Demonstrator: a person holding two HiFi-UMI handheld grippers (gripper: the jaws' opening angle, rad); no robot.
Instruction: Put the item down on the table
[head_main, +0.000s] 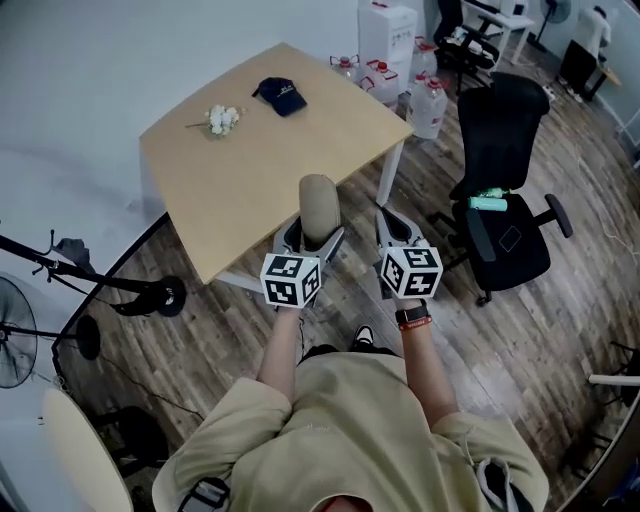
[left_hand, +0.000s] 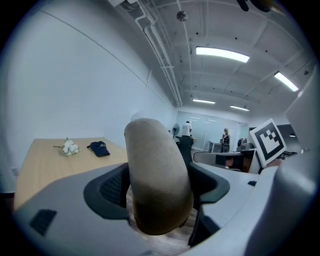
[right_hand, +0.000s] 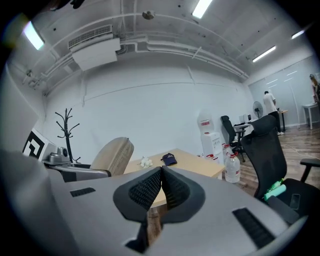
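A beige, rounded oblong item (head_main: 318, 208) stands upright between the jaws of my left gripper (head_main: 310, 240), which is shut on it. It is held in the air just off the near corner of the light wooden table (head_main: 250, 170). In the left gripper view the item (left_hand: 157, 180) fills the gap between the dark pads (left_hand: 110, 187). My right gripper (head_main: 395, 235) hangs beside it to the right, off the table edge. Its jaws (right_hand: 162, 187) are shut with nothing between them. The right gripper view also shows the item (right_hand: 112, 156) at the left.
A dark blue cap (head_main: 280, 96) and a small bunch of white flowers (head_main: 222, 120) lie at the table's far end. A black office chair (head_main: 505, 190) stands to the right. Water bottles (head_main: 425, 100) stand behind the table. A stand and a fan (head_main: 15, 340) are at the left.
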